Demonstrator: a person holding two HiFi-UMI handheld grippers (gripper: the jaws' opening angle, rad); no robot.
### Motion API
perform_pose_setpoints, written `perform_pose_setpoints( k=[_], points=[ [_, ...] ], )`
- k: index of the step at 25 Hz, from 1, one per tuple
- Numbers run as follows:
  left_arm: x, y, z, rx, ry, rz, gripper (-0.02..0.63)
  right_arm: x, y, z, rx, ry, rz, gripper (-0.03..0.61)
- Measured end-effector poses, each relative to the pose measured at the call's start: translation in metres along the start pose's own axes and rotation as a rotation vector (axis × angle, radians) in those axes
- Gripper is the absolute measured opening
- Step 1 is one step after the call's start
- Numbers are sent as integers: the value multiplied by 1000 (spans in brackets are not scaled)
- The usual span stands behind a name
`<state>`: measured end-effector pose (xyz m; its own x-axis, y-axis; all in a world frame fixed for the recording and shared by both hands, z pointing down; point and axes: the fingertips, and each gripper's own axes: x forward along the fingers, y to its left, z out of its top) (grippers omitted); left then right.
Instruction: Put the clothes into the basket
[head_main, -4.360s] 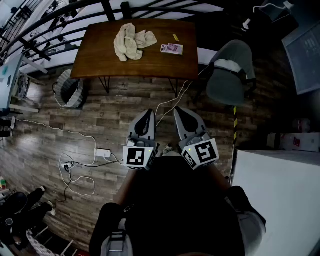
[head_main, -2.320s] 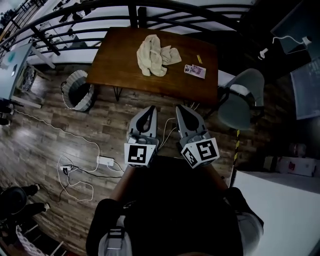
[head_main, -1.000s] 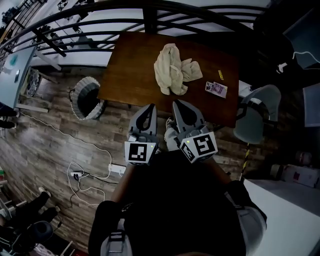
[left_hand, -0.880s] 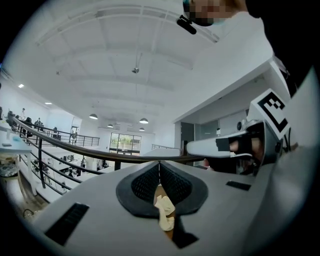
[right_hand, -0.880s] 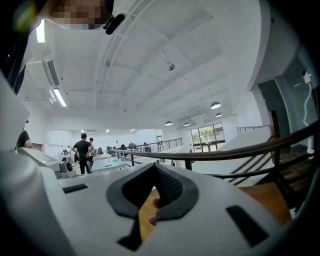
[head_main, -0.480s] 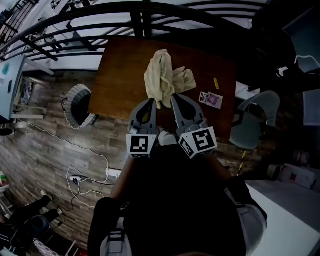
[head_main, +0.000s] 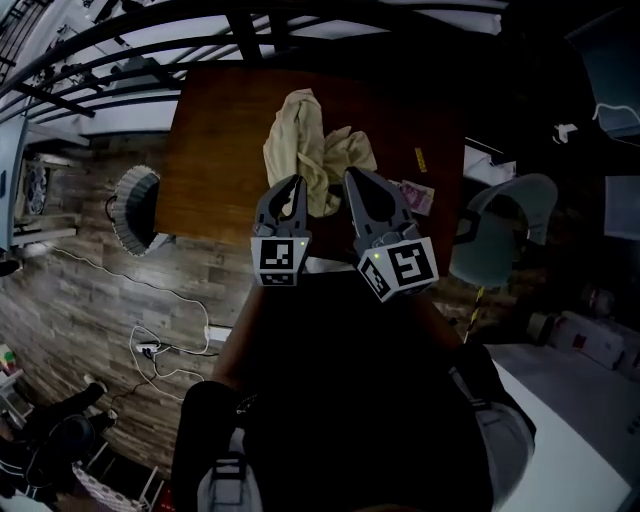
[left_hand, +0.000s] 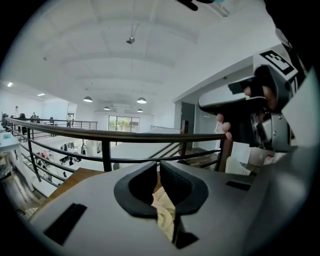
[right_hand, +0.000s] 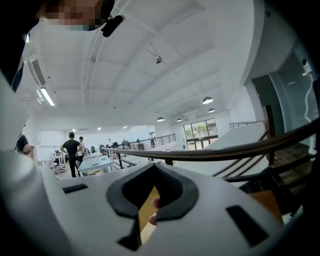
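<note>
A heap of cream clothes (head_main: 305, 145) lies on the brown table (head_main: 215, 150). Both grippers hang side by side over the table's near edge, their tips just short of the heap. My left gripper (head_main: 293, 184) is shut and holds nothing. In the left gripper view its jaws (left_hand: 159, 167) meet at the tip, and cream cloth (left_hand: 165, 212) shows below them. My right gripper (head_main: 352, 178) looks shut and empty too, and its jaws (right_hand: 152, 168) touch in the right gripper view. The wire basket (head_main: 125, 215) stands on the floor off the table's left end.
A pink packet (head_main: 415, 196) and a small yellow item (head_main: 420, 158) lie on the table right of the clothes. A grey chair (head_main: 500, 235) stands at the right. A black railing (left_hand: 100, 134) runs behind the table. Cables (head_main: 165, 350) trail over the wooden floor at the left.
The table and clothes have come nearer in the head view. Both grippers have moved forward from above the floor to over the table's near edge, still shut.
</note>
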<state>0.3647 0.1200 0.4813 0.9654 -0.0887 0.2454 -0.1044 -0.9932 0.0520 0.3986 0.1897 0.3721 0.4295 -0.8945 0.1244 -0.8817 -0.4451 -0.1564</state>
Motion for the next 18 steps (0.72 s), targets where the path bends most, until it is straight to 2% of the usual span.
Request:
perform_pose_setpoints(
  k=[4, 7, 10, 14, 18],
  points=[
    [25, 1, -27, -19, 83, 1, 36, 5, -13, -2, 13, 6, -7, 9],
    [46, 0, -58, -2, 181, -10, 140, 7, -17, -3, 18, 11, -7, 9],
    [66, 3, -91, 10, 279, -8, 200, 11, -23, -8, 24, 25, -10, 9],
    [92, 4, -133, 35, 421, -24, 235, 14, -31, -15, 43, 46, -28, 9],
    [110, 9, -157, 61, 502, -8, 266, 14, -34, -24, 51, 70, -37, 9]
  ],
)
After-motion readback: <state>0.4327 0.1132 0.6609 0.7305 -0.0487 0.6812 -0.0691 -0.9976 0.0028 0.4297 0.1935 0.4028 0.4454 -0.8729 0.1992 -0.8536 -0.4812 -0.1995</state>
